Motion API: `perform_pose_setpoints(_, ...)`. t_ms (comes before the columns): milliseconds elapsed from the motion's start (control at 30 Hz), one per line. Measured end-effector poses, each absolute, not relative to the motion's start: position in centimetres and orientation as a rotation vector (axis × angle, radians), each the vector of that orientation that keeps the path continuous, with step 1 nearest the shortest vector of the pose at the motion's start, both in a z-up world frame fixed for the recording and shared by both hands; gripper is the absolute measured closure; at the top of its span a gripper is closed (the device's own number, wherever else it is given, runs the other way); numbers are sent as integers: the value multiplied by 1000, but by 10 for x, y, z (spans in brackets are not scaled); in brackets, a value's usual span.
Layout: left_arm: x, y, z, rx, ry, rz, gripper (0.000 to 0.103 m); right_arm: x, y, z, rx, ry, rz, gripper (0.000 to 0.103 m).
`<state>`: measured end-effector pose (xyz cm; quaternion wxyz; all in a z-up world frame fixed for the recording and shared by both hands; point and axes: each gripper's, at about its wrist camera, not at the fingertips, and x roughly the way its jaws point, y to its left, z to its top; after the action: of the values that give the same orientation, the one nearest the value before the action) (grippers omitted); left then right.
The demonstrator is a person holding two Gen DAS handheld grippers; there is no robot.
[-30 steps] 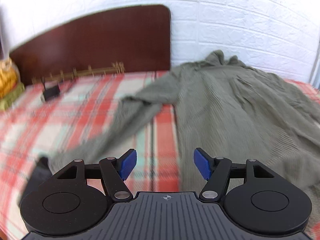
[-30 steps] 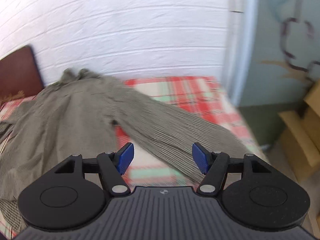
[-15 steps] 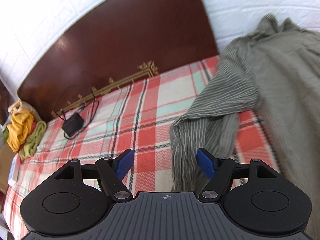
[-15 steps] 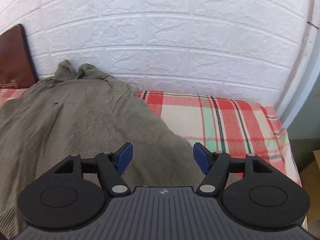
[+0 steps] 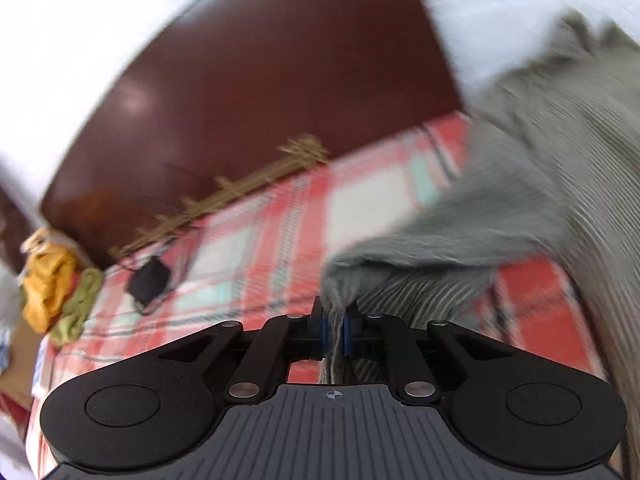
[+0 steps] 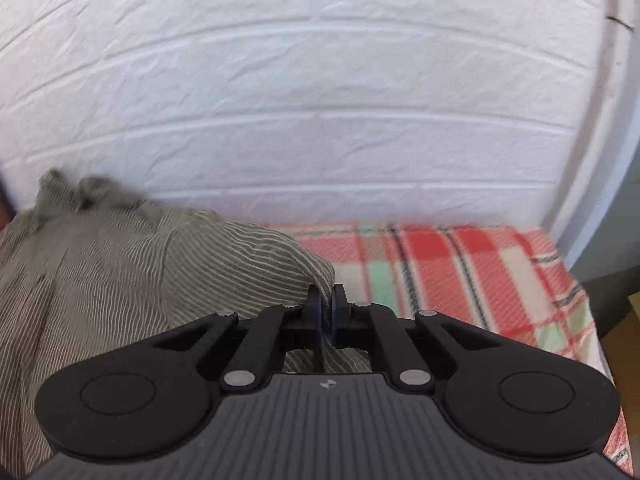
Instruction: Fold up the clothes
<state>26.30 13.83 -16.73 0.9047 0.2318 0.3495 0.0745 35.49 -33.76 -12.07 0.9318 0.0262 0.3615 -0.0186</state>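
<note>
In the left wrist view, the left gripper (image 5: pixel 335 330) had its two blue fingers (image 5: pixel 321 330) pinched together on a bunched fold of the one grey-green striped garment (image 5: pixel 540 216), the cloth rising between them at lower centre of the frame. In the right wrist view, the right gripper (image 6: pixel 326 312) likewise had both fingers (image 6: pixel 316 312) clamped on a fold of the same garment (image 6: pixel 120 264), at lower centre. The garment spread across the right of the left view and the left of the right view, lying on the red plaid bed (image 5: pixel 248 248). Beyond, one dark wooden headboard (image 5: pixel 248 100) filled the upper middle of the left view; one small black box with a cord (image 5: pixel 149 280) lay at left centre, and one heap of yellow and green cloth (image 5: pixel 56 292) sat at the far left. A white brick wall (image 6: pixel 320 80) filled the upper right view.
</note>
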Motion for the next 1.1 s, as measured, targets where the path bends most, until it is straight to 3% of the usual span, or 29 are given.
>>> perform_pose_setpoints(133, 280, 155, -175, 425, 771, 232, 97, 361, -333, -145, 24, 777, -78, 95)
perform_pose_setpoints(167, 280, 155, -179, 424, 782, 233, 92, 359, -331, -148, 9, 768, -90, 88)
perform_pose_setpoints(200, 275, 155, -177, 427, 776, 231, 80, 355, -330, -147, -6, 763, -110, 67)
perform_pose_setpoints(267, 259, 152, -166, 436, 745, 224, 46, 344, -331, -137, -24, 751, -149, 38)
perform_pose_setpoints(300, 251, 151, -160, 440, 730, 220, 36, 333, -333, -128, -29, 713, -148, 38)
perform_pose_setpoints(500, 181, 134, -121, 479, 628, 125, 25, 232, -324, -83, -33, 621, -9, 38)
perform_pose_setpoints(600, 126, 108, -112, 538, 605, -26, 24, 172, -311, -79, -53, 620, 100, 38)
perform_pose_setpoints(800, 14, 41, -143, 843, 517, -341, 24, 77, -280, -94, -146, 667, 295, 38)
perform_pose_setpoints(1100, -51, -31, -174, 913, 436, -593, 19, 31, -197, -115, -315, 703, 557, 34)
